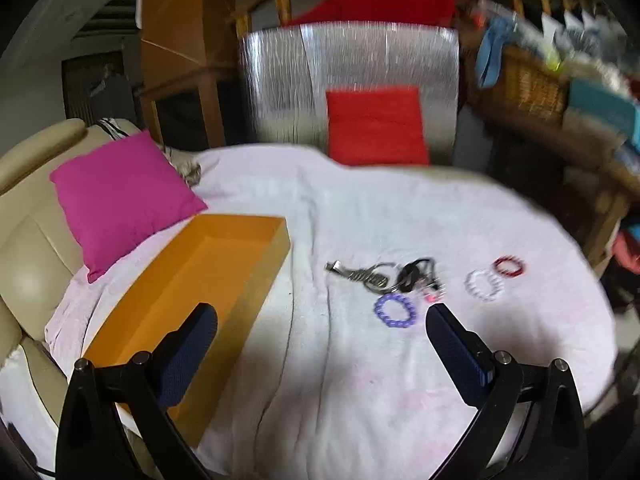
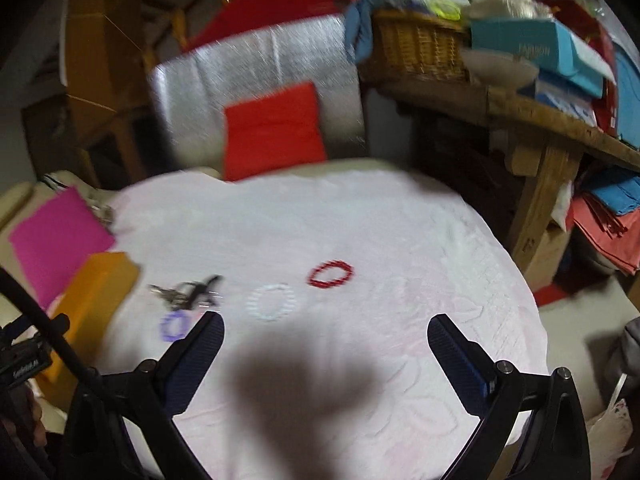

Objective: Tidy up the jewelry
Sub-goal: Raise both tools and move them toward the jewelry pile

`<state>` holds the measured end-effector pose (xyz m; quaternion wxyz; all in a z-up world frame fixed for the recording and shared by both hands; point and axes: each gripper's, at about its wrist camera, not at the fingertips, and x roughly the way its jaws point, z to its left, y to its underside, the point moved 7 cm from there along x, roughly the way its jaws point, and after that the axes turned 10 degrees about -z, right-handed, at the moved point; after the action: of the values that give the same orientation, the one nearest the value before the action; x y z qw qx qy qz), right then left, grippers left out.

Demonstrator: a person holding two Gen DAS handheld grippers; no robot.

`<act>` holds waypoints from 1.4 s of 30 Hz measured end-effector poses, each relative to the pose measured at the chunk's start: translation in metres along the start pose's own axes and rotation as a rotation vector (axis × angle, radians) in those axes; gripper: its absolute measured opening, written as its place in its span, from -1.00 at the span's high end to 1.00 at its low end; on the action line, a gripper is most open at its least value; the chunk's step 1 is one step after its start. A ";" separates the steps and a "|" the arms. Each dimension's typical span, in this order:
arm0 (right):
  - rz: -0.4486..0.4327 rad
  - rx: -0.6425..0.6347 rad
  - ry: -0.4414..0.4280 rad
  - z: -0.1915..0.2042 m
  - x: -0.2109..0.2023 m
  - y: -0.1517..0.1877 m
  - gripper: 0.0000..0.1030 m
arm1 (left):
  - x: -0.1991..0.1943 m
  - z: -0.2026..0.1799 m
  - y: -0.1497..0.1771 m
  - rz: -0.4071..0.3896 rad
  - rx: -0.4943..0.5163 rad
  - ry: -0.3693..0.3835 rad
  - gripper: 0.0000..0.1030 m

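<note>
An empty orange box [image 1: 200, 292] lies open on the white cloth at the left; it also shows in the right wrist view [image 2: 92, 300]. A purple bead bracelet [image 1: 396, 311] [image 2: 175, 325], a white bead bracelet [image 1: 484, 284] [image 2: 272, 302] and a red bead bracelet [image 1: 509, 266] [image 2: 331, 274] lie on the cloth. A bunch of keys with a black fob [image 1: 384, 274] [image 2: 186, 290] lies beside the purple one. My left gripper [image 1: 322, 312] is open and empty, above the cloth between box and jewelry. My right gripper [image 2: 326, 322] is open and empty, just short of the white bracelet.
A pink cushion [image 1: 120, 200] rests on a beige sofa [image 1: 24, 248] at the left. A red cushion [image 1: 376, 124] leans on a silver panel [image 1: 280, 88] behind the table. A wooden shelf [image 2: 540, 120] with a wicker basket [image 2: 420, 48] and boxes stands at the right.
</note>
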<state>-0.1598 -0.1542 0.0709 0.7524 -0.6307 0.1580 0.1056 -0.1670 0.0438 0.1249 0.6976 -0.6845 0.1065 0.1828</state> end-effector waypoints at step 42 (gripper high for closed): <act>0.174 0.062 -0.250 0.090 0.087 0.024 -0.49 | 0.088 0.033 0.032 0.108 0.099 -0.129 -1.00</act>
<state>-0.0786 -0.0651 0.0305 0.7732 -0.5732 0.1204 0.2431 -0.1035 0.0864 0.0616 0.7251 -0.6293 0.1070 0.2584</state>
